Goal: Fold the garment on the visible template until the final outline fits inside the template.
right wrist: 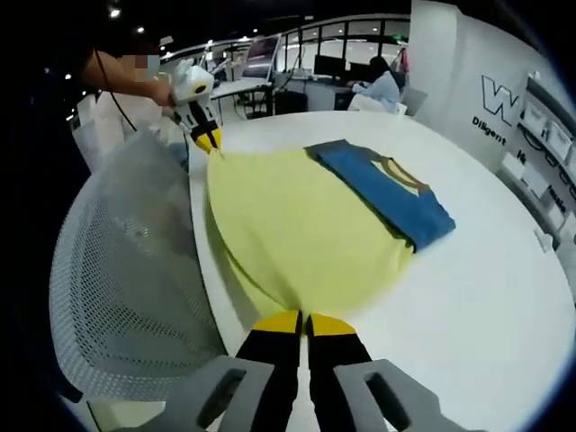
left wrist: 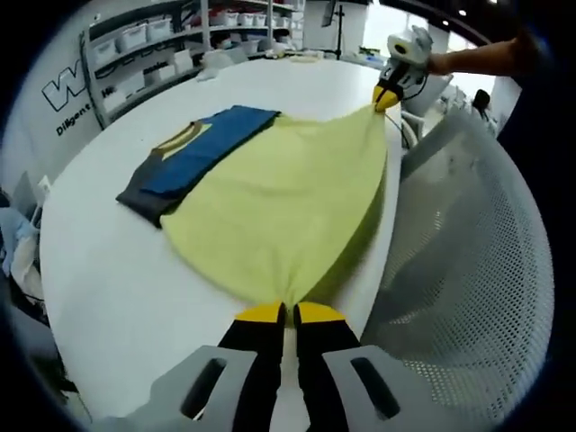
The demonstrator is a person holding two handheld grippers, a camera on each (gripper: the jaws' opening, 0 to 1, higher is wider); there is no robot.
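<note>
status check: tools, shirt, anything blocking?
Left tool and right tool each shut on a corner of the yellow shirt, stretched between them over the white table. Blue folded section lies flat. Mesh chair back close beside.

We note a round white counter [left wrist: 117, 288], a grey mesh chair back [left wrist: 477, 270] just beside its edge, metal shelving with white storage bins [left wrist: 135, 49] behind, and a white wall with dark lettering [right wrist: 504, 103].
</note>
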